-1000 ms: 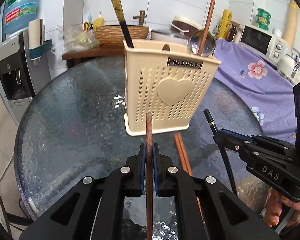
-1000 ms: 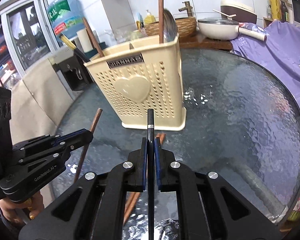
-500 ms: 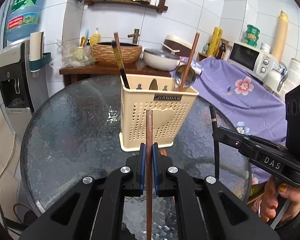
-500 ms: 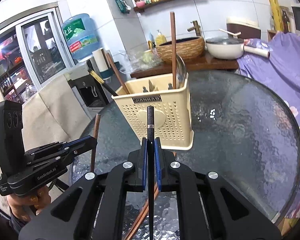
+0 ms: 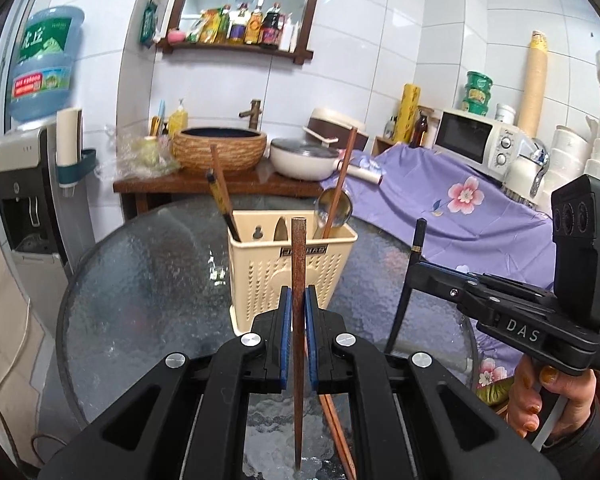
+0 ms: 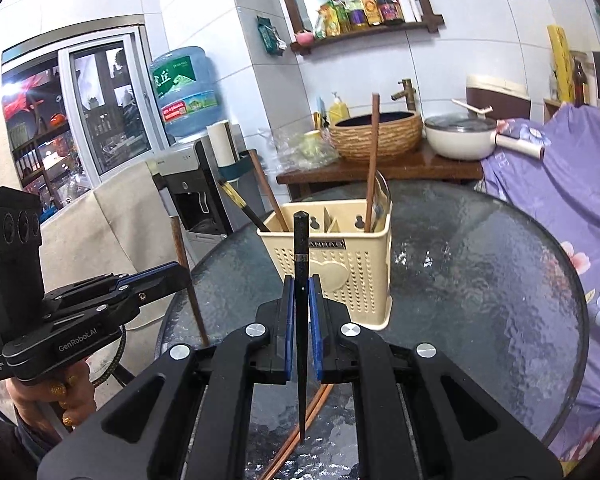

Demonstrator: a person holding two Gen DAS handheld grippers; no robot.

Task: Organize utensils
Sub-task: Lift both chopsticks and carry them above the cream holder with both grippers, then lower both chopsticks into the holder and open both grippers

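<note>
A cream perforated utensil holder (image 5: 288, 268) (image 6: 340, 264) stands on the round glass table (image 5: 148, 292) and holds a few chopsticks and a metal spoon (image 5: 334, 208). My left gripper (image 5: 295, 300) is shut on a brown wooden chopstick (image 5: 299, 264), held upright above the table in front of the holder. My right gripper (image 6: 301, 292) is shut on a black chopstick (image 6: 301, 240), also upright. The right gripper also shows in the left wrist view (image 5: 414, 276), the left gripper in the right wrist view (image 6: 184, 276). A brown chopstick pair (image 5: 334, 420) (image 6: 304, 420) lies on the glass below.
Behind the table, a wooden counter (image 5: 220, 182) carries a woven basin (image 5: 220, 148) and a white pan (image 5: 304, 158). A water dispenser (image 5: 20, 200) stands left. A purple flowered cloth (image 5: 460, 208) and microwave (image 5: 476, 142) are right.
Both grippers have risen and drawn back from the holder, each still holding its chopstick. The holder looks smaller and its open top shows.
</note>
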